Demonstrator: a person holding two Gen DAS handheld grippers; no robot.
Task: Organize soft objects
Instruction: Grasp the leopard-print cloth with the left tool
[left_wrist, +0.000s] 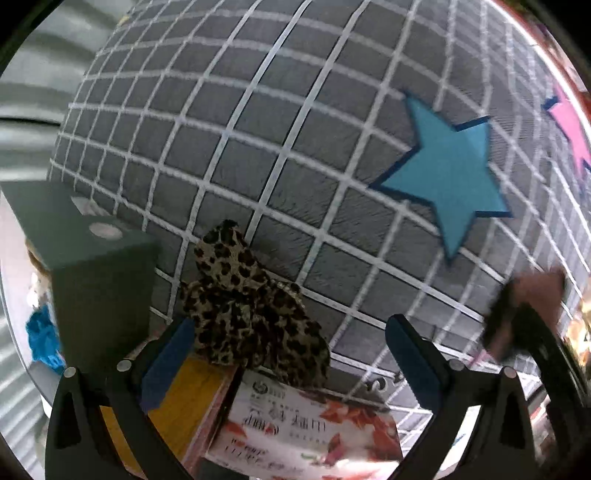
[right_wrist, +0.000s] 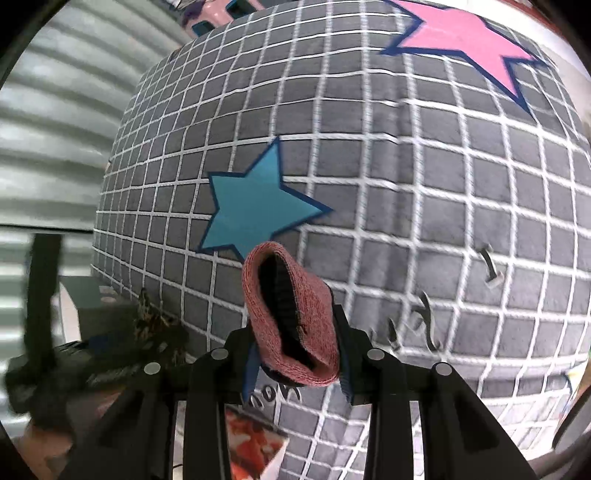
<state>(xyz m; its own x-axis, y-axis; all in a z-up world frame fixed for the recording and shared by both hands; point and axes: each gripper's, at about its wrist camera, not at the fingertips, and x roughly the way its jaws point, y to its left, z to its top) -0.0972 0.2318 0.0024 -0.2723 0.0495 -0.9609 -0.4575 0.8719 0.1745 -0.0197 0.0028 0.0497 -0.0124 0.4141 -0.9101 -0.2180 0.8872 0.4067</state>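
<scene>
A leopard-print scrunchie (left_wrist: 251, 314) lies on top of a yellow box (left_wrist: 184, 406), against a grey grid-pattern cushion (left_wrist: 288, 129). My left gripper (left_wrist: 291, 354) is open, its jaws wide apart just in front of the scrunchie, which touches neither finger. My right gripper (right_wrist: 299, 365) is shut on a pink wristband (right_wrist: 291, 321) with a dark lining, held up in front of the cushion (right_wrist: 406, 184). The right gripper with the wristband (left_wrist: 524, 314) shows blurred at the right of the left wrist view. The scrunchie (right_wrist: 151, 321) is dim at the lower left of the right wrist view.
A dark green box (left_wrist: 96, 280) stands left of the scrunchie. A printed packet with red pictures (left_wrist: 306, 428) lies beside the yellow box. A blue cloth (left_wrist: 44, 339) sits at the far left. The cushion bears a blue star (left_wrist: 450, 184) and a pink star (right_wrist: 465, 33).
</scene>
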